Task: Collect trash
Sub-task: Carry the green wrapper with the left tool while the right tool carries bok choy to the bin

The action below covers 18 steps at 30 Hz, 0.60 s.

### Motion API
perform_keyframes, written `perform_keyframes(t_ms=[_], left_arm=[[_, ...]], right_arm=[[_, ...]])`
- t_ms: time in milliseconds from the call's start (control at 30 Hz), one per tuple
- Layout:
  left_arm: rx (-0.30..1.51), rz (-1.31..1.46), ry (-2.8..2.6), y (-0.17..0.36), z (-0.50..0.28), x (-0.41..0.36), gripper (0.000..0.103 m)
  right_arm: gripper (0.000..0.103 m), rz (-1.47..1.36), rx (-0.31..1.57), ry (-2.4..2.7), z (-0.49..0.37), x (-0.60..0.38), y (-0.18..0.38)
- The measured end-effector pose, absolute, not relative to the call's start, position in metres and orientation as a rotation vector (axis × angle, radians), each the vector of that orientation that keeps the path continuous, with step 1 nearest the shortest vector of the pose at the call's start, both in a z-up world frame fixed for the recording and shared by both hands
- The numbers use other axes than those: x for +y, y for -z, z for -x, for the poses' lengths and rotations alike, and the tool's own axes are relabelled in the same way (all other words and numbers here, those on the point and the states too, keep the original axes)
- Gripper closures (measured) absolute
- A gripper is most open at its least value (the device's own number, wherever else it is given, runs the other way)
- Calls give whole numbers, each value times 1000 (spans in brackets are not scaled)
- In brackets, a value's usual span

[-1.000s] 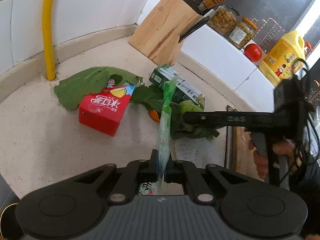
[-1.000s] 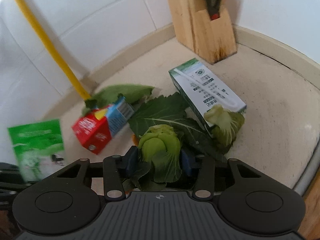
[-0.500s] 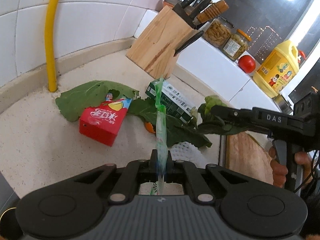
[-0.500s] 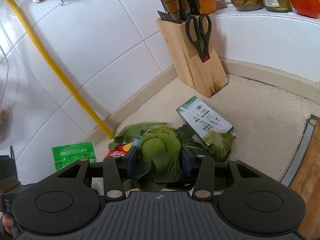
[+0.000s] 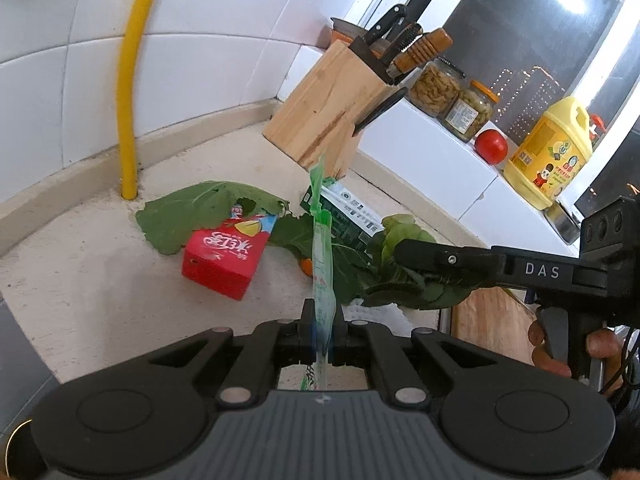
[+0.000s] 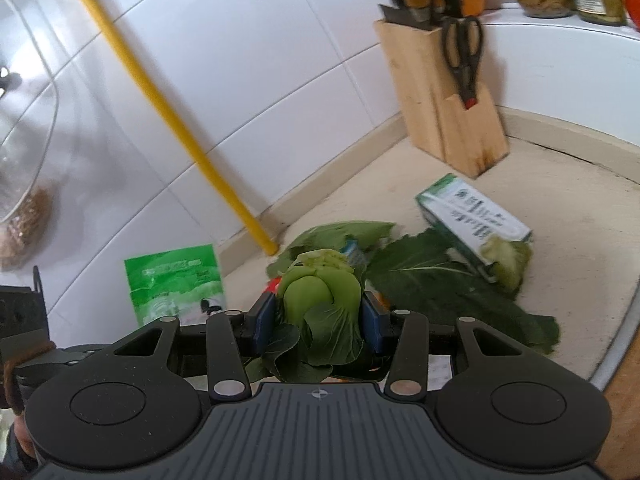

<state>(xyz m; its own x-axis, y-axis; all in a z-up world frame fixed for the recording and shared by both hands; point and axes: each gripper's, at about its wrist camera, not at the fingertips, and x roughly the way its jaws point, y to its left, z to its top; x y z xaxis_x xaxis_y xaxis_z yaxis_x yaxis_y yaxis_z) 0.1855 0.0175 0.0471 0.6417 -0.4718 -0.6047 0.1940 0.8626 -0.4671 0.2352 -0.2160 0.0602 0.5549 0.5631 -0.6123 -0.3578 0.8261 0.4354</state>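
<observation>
My left gripper (image 5: 322, 320) is shut on a thin green plastic wrapper (image 5: 322, 264), held edge-on above the counter; the wrapper also shows flat in the right wrist view (image 6: 174, 280). My right gripper (image 6: 318, 316) is shut on a green leafy vegetable scrap (image 6: 320, 300), lifted off the counter; it appears at the right of the left wrist view (image 5: 404, 268). On the counter lie a red carton (image 5: 224, 256), a green-and-white carton (image 6: 472, 216), large green leaves (image 6: 436, 280) and a small vegetable piece (image 6: 508, 260).
A wooden knife block (image 5: 332, 108) with scissors (image 6: 464, 56) stands in the corner. A yellow pipe (image 5: 130, 80) runs up the tiled wall. Jars (image 5: 436, 88), a tomato (image 5: 491, 146) and a yellow oil bottle (image 5: 548, 156) stand on the ledge. A wooden board (image 5: 488, 320) lies right.
Both grippers have risen and pulled back from the counter with their loads. The vegetable scrap has been lifted off the leaf pile. The right gripper has swung leftward.
</observation>
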Motion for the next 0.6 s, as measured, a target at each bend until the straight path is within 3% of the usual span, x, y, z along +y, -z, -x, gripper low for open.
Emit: perform_keyframes(t_ms=[600], left_arm=[[710, 407, 292, -64, -143, 60, 101]], right_arm=[[51, -235, 819, -670, -218, -161, -70]])
